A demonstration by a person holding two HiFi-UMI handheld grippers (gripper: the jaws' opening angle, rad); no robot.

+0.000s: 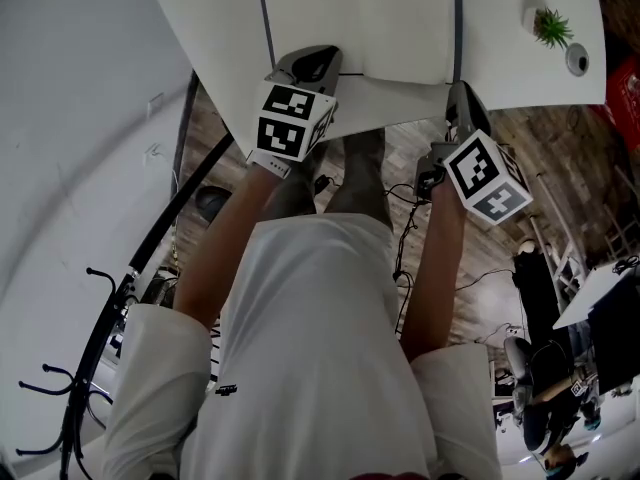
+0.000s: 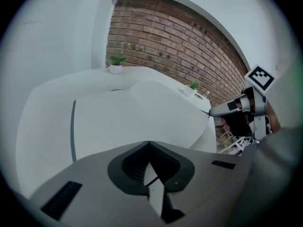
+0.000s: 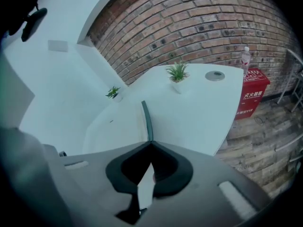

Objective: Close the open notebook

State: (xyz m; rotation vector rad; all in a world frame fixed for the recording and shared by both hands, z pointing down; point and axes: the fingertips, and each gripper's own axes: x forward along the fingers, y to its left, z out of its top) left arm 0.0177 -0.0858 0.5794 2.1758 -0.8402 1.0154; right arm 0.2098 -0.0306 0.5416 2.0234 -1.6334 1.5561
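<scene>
Your right gripper point(image 3: 150, 142) clamps the right edge of the notebook point(image 1: 360, 18) — left gripper point(image 2: 149, 143) clenched shut.
Thin pinch may slip — cover flops open.

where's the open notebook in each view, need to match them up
Head view: the notebook lies top centre, between its two dark edges.
Left gripper view: the notebook is at centre, right of one dark edge.
Right gripper view: the notebook is centre left, its dark edge running down to the jaws.
Shared landmark: the potted plant beside the round cap.
</scene>
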